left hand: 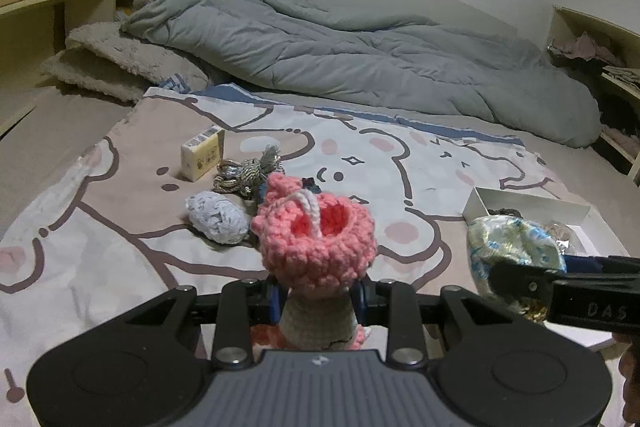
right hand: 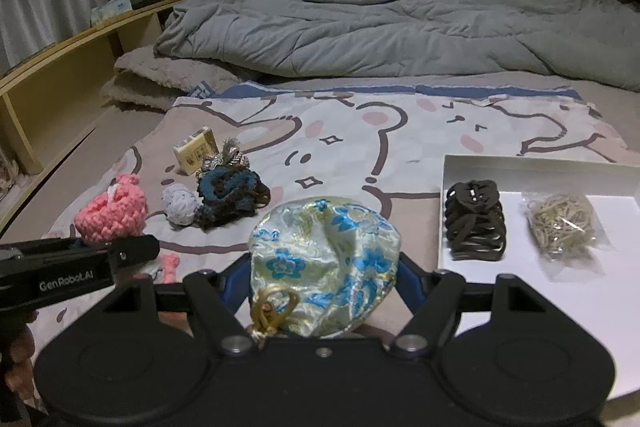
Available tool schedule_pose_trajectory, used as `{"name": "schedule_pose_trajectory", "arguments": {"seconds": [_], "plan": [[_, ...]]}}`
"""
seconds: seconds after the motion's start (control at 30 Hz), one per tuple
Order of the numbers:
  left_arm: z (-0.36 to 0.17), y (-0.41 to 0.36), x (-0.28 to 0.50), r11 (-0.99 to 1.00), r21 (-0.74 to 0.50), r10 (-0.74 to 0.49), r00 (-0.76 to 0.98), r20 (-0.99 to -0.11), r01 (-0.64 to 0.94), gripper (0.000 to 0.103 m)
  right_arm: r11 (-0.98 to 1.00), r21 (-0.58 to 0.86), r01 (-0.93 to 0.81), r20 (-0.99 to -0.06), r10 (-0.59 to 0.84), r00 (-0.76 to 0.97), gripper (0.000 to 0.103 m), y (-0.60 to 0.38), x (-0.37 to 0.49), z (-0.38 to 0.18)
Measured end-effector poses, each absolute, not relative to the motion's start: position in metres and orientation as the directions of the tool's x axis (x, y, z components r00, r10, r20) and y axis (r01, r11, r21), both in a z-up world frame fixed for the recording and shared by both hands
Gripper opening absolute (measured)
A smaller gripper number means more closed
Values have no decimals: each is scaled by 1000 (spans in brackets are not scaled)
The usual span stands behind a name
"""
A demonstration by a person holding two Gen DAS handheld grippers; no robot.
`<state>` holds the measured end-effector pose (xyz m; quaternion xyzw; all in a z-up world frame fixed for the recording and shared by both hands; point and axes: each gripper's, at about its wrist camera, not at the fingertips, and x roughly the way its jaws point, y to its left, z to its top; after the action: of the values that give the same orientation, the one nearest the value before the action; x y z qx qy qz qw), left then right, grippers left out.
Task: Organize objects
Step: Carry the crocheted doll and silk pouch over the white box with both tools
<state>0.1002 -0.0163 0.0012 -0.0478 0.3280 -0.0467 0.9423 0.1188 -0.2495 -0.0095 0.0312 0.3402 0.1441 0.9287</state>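
The tidying looks to be somewhere in the middle. The white box (right hand: 536,163) on the right side of the bed already holds a black hair clip (right hand: 475,223) and, just beside it, a clear bag of rubber bands (right hand: 562,223). Still lying loose on the cartoon bedsheet (right hand: 360,139) are a small yellow carton (right hand: 196,149), a grey-white scrunchie (right hand: 180,205), and a tangle of dark blue and brown hair ties (right hand: 230,195) with a silvery one (right hand: 230,155) at its far edge; the carton stands near the pile, the scrunchie touches it. Two more things are off the sheet and in the grippers, so I judge both are on their way to the box, with the loose pile left to do afterwards. The left gripper (left hand: 316,301) has its fingers drawn close together, pinching the beige base of a pink crocheted toy (left hand: 316,235), which stands upright above the jaws with a white loop at its top. The right gripper (right hand: 324,291) has its blue fingers (right hand: 408,279) spread fairly wide yet pressed against both sides of a silky blue-flowered pouch (right hand: 324,255), whose gold cord (right hand: 274,307) hangs toward the camera. From the left view that pouch sits in front of the box's near corner, not yet over it. A grey duvet (right hand: 360,19) is bunched up at the far side of the bed.
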Motion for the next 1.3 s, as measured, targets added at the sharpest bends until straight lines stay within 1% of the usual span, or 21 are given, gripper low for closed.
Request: {"name": "schedule_pose_trajectory", "arguments": {"seconds": [0.17, 0.33, 0.43, 0.6, 0.9, 1.13, 1.23, 1.3], "plan": [[11, -19, 89, 993, -103, -112, 790, -602, 62, 33, 955, 146, -258, -606, 292, 740, 74, -254, 106, 0], [24, -31, 79, 990, -100, -137, 802, -582, 97, 33, 952, 157, -264, -589, 304, 749, 74, -267, 95, 10], [34, -42, 75, 987, -99, -163, 807, -568, 130, 33, 949, 172, -264, -581, 315, 751, 74, -279, 90, 17], [50, -69, 68, 977, -98, -213, 814, -540, 191, 33, 955, 157, -252, -569, 296, 767, 74, -304, 81, 28], [67, -137, 71, 939, -113, -335, 794, -507, 324, 33, 977, 119, -178, -555, 214, 804, 74, -369, 76, 42], [61, -190, 82, 898, -151, -427, 739, -521, 413, 33, 990, 105, -93, -568, 136, 812, 74, -426, 77, 39], [55, -205, 86, 875, -188, -470, 693, -547, 445, 33, 994, 97, -58, -574, 104, 813, 74, -447, 77, 35], [48, -213, 91, 855, -236, -506, 641, -578, 462, 33, 994, 97, -44, -578, 92, 811, 74, -459, 77, 32]]}}
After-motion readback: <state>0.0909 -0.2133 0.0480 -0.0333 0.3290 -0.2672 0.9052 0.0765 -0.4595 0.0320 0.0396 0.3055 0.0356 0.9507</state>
